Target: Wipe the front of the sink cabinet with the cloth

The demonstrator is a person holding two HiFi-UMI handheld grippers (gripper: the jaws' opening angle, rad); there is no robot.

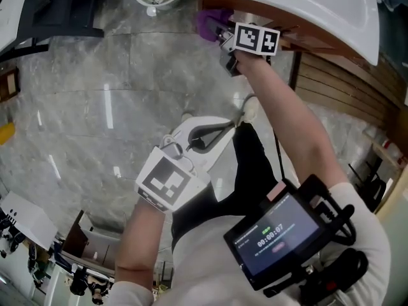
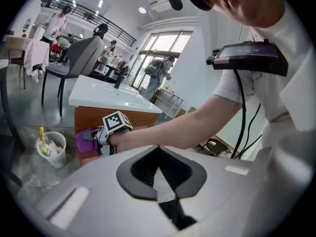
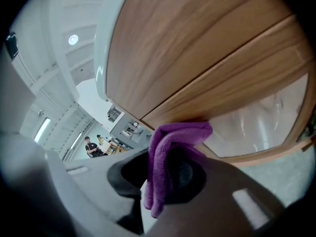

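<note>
In the head view, the sink [image 1: 319,2] overhangs and hides most of the cabinet front [image 1: 306,40].

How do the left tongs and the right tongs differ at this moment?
The right tongs grip the purple cloth; the left tongs grip nothing. The right tongs hold the cloth at the wooden cabinet front; the left tongs hang away from it, over the floor. Both are shut.
</note>
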